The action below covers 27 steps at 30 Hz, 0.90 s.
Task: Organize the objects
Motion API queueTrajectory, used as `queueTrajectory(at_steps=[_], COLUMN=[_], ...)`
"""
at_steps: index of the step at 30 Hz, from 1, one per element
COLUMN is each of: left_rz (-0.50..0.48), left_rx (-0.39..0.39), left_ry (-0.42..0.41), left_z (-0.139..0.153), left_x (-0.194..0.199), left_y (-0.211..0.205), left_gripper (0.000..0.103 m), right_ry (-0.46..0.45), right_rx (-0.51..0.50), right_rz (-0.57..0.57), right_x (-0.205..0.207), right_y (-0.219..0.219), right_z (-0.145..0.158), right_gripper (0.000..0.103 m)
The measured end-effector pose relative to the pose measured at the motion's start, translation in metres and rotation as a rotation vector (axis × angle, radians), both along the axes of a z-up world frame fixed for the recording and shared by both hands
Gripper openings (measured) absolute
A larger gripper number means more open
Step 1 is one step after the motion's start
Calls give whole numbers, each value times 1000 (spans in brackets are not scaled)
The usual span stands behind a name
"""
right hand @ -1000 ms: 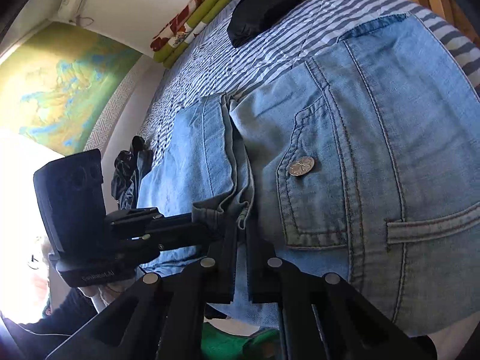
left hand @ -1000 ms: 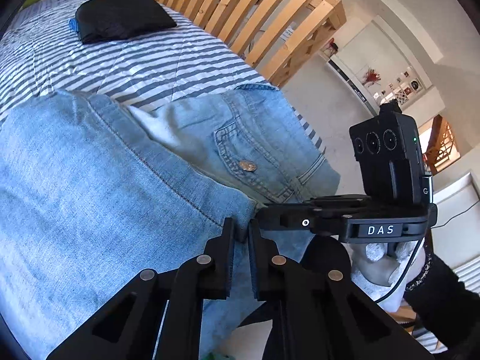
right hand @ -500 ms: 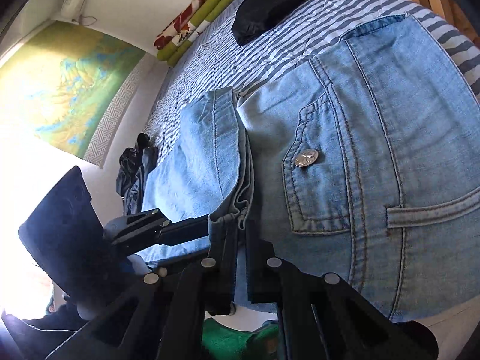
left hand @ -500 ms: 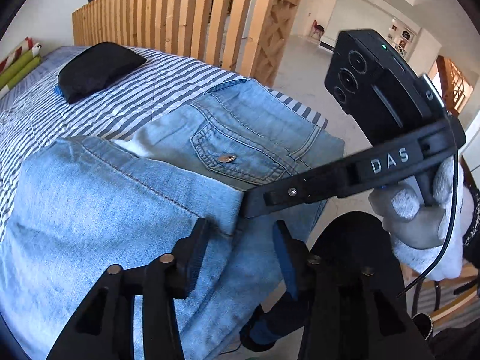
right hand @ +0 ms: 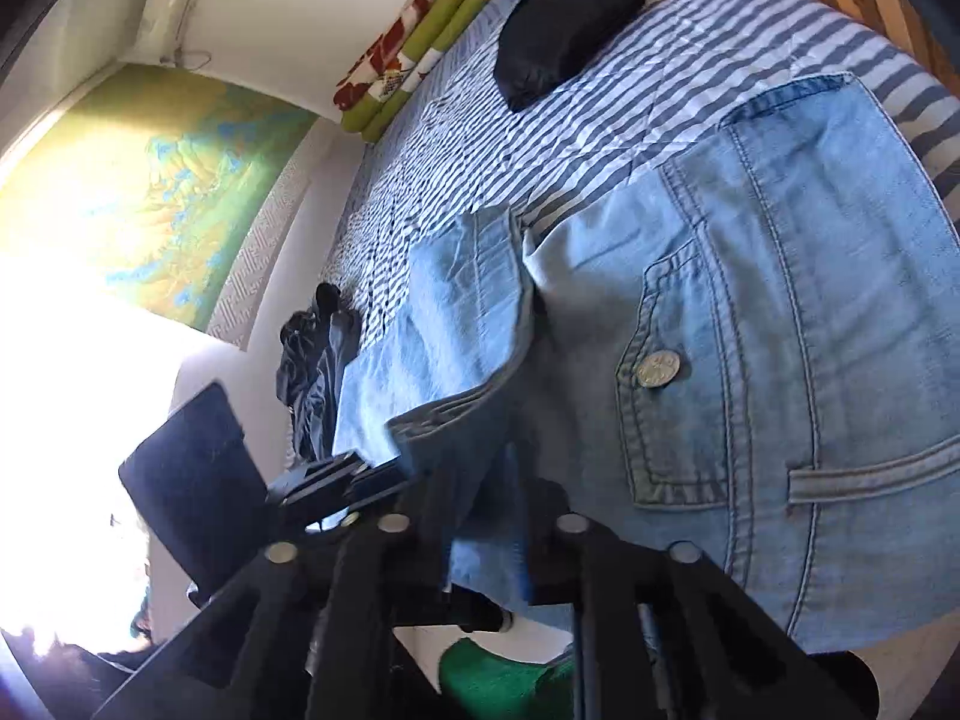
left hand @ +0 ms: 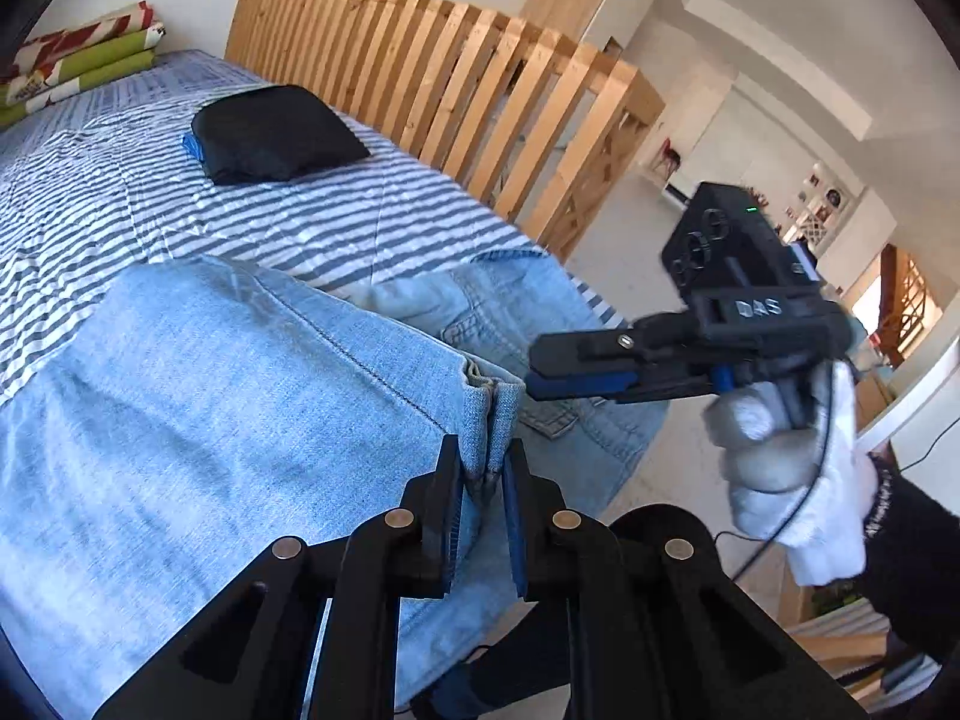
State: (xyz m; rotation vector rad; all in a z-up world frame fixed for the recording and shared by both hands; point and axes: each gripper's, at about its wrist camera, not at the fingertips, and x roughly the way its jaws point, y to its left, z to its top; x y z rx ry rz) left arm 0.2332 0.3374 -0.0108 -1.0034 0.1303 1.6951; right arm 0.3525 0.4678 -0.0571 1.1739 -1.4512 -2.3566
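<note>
Left gripper (left hand: 482,474): jaws just closed in, pads pinching folded hem corner of jeans (left hand: 252,396).
Right gripper (right hand: 480,480): jaws just parted, denim edge between, grip looks let go.
Jeans: spread on striped bed (left hand: 336,222), hanging off near edge. Soft, limp, fairly heavy; best held at stitched hem or waistband.
Beyond: folded black garment (left hand: 273,132), wooden slat railing (left hand: 456,90).

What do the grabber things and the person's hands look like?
Both grippers are black with round silver rivets. The left gripper has blue pads. The right gripper also shows blue, carries a boxy black block with round lenses, a green light and white letters "DAS", and trails a black cable. The hand wears a white glove and black sleeve.
</note>
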Motion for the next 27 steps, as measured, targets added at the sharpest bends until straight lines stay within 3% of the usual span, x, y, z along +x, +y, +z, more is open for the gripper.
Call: queueTrajectory(at_steps=[1,7,12,15,16,17,18,20,23,25,27], left_rz=[0,5,-33,-66,-76,-82,-91,-120,-174,-223,-267], left_rx=[10,21,11,7,5,4,4,22,58,74,81], left_ry=[9,17,22,32,33,39,45,31,45,85,70], left_z=[6,11,8,10,11,12,14,19,30,34,31], left_x=[1,-2,5,17,22,25,28,34,50,64,71], left_y=[-5,-21,-22,-20,-18,-16,-13,-10,4,22,42], left_gripper=[13,13,13,13,13,13,13,13,13,13,13], right_ry=[-2,18,-5,-60,-68,-56,-41,15,98,122,122], right_rx=[-28,-178,-217,-129,-95,-76,-68,-13,156,228,311], right_rz=[-12,71,101,66,40,12,2,-7,22,15,-2], right_x=[-4,-70,-119,-140,-144,-144,-144,-138,-117,-99,-81], right_y=[6,4,-13,-12,-9,-5,-1,1,-2,2,9], right_z=[-1,-14,-27,-34,-35,-33,-28,-6,43,69,87], right_gripper=[39,44,44,44,39,28,10,8,7,6,6])
